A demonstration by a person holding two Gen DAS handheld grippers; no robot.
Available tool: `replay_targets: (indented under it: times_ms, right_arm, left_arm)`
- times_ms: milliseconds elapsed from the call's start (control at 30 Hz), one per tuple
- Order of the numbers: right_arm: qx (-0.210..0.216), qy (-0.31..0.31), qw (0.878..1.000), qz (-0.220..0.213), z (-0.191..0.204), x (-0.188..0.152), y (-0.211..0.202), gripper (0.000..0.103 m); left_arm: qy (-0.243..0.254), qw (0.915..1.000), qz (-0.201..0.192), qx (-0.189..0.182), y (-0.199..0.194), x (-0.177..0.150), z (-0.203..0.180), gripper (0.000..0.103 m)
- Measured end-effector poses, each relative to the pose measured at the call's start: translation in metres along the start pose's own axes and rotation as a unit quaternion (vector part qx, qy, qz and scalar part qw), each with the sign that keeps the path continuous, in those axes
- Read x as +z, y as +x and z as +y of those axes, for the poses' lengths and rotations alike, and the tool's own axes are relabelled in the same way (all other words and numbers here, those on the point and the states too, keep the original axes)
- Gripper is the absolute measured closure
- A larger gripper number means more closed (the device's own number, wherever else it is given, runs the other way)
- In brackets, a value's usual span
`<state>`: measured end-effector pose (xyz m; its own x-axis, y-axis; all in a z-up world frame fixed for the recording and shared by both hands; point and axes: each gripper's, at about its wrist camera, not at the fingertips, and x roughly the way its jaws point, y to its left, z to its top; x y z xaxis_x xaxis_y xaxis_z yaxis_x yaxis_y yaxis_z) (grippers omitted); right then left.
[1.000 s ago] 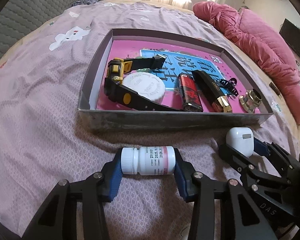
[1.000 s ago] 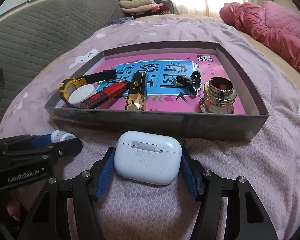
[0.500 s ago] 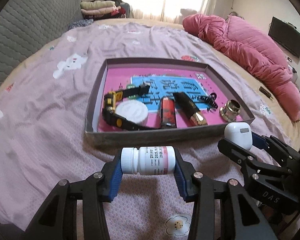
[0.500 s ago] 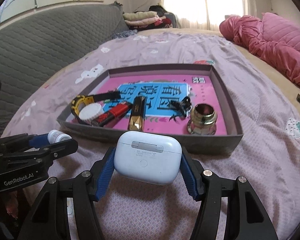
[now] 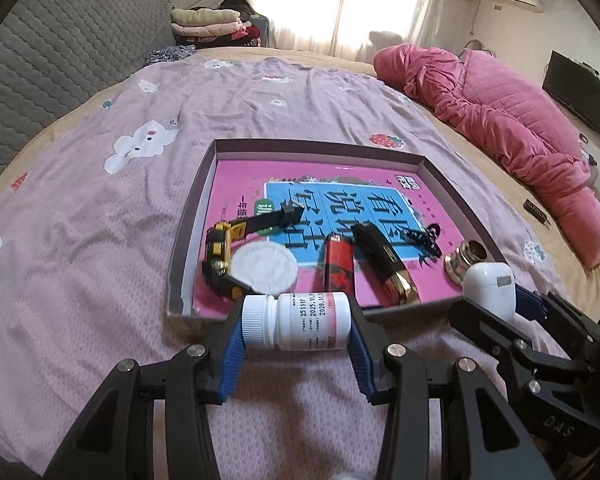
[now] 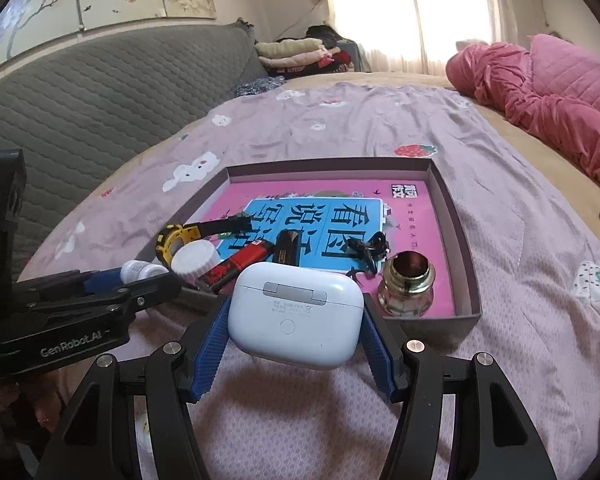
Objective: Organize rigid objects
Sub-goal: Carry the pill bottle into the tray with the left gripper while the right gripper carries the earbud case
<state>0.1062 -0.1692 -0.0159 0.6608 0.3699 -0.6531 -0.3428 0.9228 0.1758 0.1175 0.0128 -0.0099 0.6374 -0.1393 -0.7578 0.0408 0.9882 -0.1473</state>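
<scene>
My left gripper point(image 5: 296, 322) is shut on a white pill bottle point(image 5: 296, 321), held sideways with its cap to the left, above the bedspread just short of the tray's near wall. My right gripper point(image 6: 294, 316) is shut on a white earbud case point(image 6: 294, 314), hinge side facing me; the same case point(image 5: 489, 290) shows at the right in the left wrist view. Ahead lies a shallow grey tray point(image 5: 188, 240) with a pink and blue printed floor. It holds a yellow-black watch point(image 5: 220, 254), a white round lid point(image 5: 265, 266), a red lighter point(image 5: 339, 264), a black-gold lipstick point(image 5: 384, 264), a black hair clip point(image 5: 422, 236) and a brass fitting point(image 6: 408, 282).
The tray point(image 6: 466, 264) rests on a lilac bedspread point(image 5: 80, 240) with cloud and strawberry prints. A grey quilted headboard point(image 6: 80, 112) stands at the left, a pink duvet point(image 5: 500, 120) is heaped at the right. Folded clothes point(image 5: 208, 24) lie at the far end.
Both grippers have risen with their loads and tilted up, so the tray looks smaller and farther and more of the room shows. Both grips are unchanged.
</scene>
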Motion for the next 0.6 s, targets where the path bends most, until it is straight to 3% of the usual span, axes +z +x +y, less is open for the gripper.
replay_targets:
  times_ms: [600]
  right_arm:
    - [0.015, 0.004, 1.000, 0.013, -0.012, 0.020, 0.037, 0.040]
  left_arm:
    - [0.010, 0.9999, 0.003, 0.001, 0.031, 0.018, -0.005, 0.057]
